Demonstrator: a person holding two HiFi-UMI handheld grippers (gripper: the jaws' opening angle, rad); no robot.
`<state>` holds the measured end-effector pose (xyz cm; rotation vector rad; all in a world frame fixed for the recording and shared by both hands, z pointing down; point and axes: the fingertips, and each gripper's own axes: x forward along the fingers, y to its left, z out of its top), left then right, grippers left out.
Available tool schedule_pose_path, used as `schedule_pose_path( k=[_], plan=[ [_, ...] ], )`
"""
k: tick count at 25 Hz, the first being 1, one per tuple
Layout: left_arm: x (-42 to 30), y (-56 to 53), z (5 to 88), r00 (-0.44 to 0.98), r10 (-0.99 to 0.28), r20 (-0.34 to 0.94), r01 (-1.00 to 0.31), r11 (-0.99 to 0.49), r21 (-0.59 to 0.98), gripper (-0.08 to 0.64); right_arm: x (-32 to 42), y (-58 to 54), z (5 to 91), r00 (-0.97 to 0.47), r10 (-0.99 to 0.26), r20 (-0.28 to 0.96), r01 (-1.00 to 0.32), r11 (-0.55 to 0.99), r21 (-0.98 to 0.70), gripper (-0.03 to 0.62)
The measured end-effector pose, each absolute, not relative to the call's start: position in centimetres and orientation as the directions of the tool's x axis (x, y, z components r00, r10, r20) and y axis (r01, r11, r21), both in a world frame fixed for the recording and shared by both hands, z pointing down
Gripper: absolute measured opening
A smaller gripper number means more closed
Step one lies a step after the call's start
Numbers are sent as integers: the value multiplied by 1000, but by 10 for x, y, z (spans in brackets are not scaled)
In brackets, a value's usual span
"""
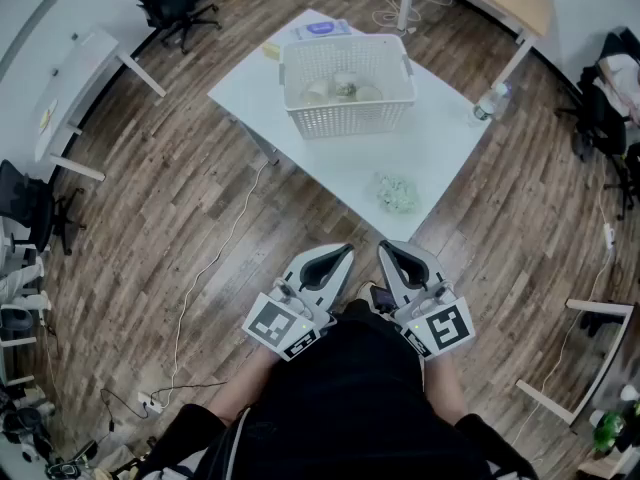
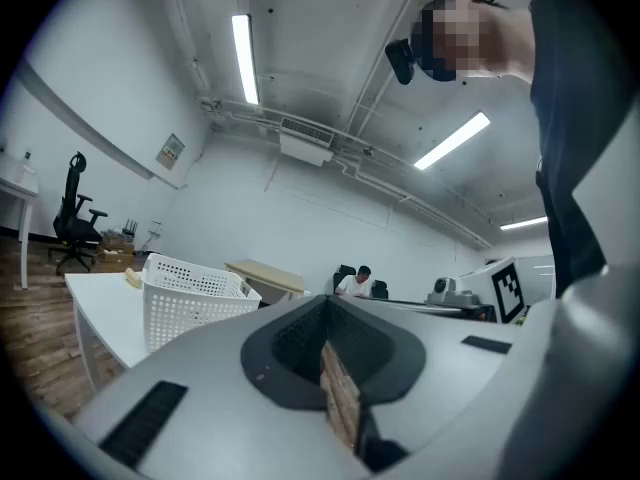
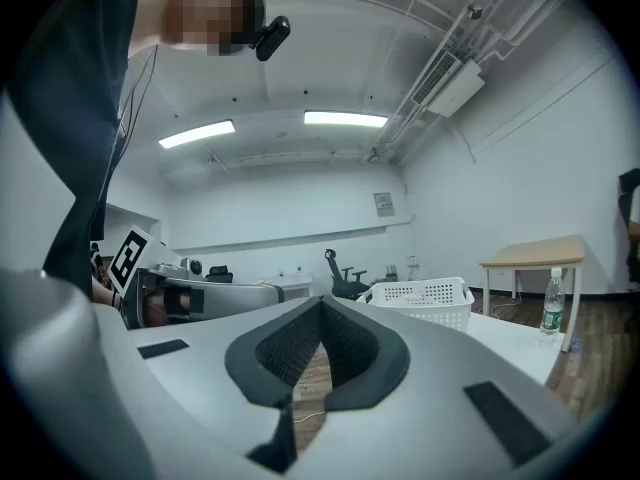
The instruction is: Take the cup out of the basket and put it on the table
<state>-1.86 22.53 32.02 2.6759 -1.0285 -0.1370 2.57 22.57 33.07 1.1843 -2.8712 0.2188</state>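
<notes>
Left tongs (image 1: 338,256) & right tongs (image 1: 390,254) both closed, empty, held level close to body, prob. a ready pose. Cup (image 1: 345,87) sits in basket (image 1: 347,120) on surface (image 1: 435,143), well ahead of both tongs, not yet reached.

An open office or lab room: black swivel chairs (image 1: 172,6), plain desks (image 1: 78,78) along the walls, ceiling strip lights (image 2: 243,58), a cable (image 1: 215,268) trailing over wood-plank floor (image 1: 150,198).
</notes>
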Motion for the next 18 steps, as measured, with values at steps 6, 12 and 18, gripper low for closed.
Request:
schedule_pose_path(
  k=[6,12,18],
  plan=[
    [-16,222,322,734,-679,16,-657,-703,272,9,32,223,333,-708,-702,80,-706,699,-112,23],
    [-7,224,324,733,-680,24,-658,-700,276,9,46,223,336,-688,-722,76,-724,676,-135,23],
    [10,220,326,718,-695,34,-676,-685,272,9,66,220,345,-684,-725,84,-727,667,-162,25]
  ],
)
